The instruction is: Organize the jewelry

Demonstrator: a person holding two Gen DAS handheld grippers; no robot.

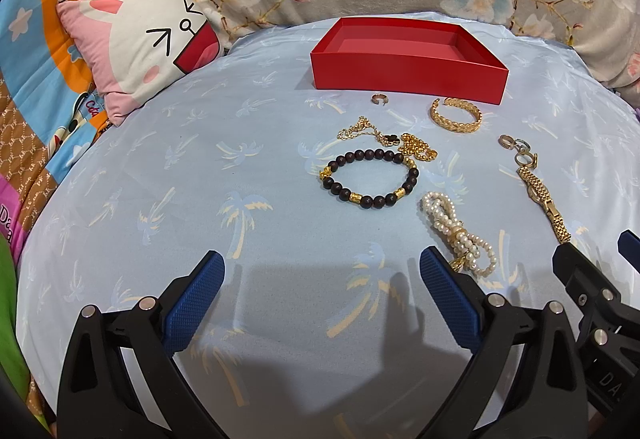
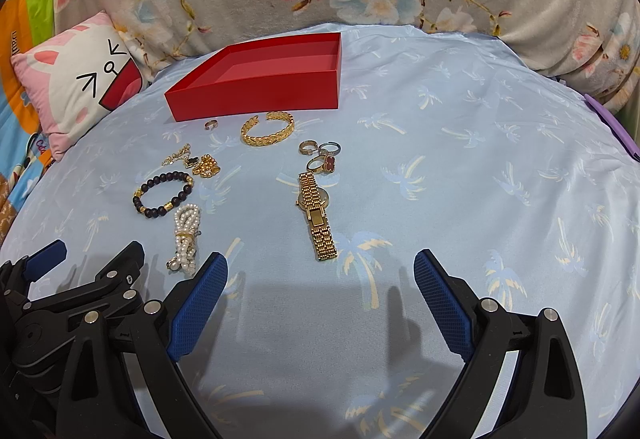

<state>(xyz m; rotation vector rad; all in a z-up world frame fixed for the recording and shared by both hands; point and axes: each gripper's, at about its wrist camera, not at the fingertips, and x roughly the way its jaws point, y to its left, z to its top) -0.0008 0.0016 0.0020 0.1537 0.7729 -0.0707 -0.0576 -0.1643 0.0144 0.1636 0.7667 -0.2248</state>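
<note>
Both grippers hang low over a pale blue sheet [image 1: 160, 167] printed with palm trees, fingers spread wide apart and holding nothing. The left gripper [image 1: 320, 271] has ribbed blue pads on black frames; the right gripper [image 2: 320, 271] is the same build and sits just to its right.

Only the right view shows the watch [image 2: 316, 215] whole: a gold link band lying flat, straight ahead of the right gripper, its dial apparently face down. From the left view it is a thin gold strip [image 1: 542, 199] off to the right, its near end hidden behind the right gripper's finger. The right view also shows the rings [image 2: 322, 157] beyond the watch clearly, one with a red clover top; in the left view they blur into small hoops.

The left view gives the better look at the bead bracelet [image 1: 370, 179], dark round beads with gold spacers, ahead of the left gripper. Near its right finger lies a knotted bunch of pearls [image 1: 456, 231]. Beyond the beads sits a heap of gold chain [image 1: 392, 141], then an open gold cuff [image 1: 456, 115] with a leaf pattern and a small ring [image 1: 379, 99]. Farthest off stands the red box [image 1: 404, 73], matte, shallow, open, with nothing in it. All the jewelry lies on the sheet.

A cat-face cushion [image 1: 148, 51] rests far left.
</note>
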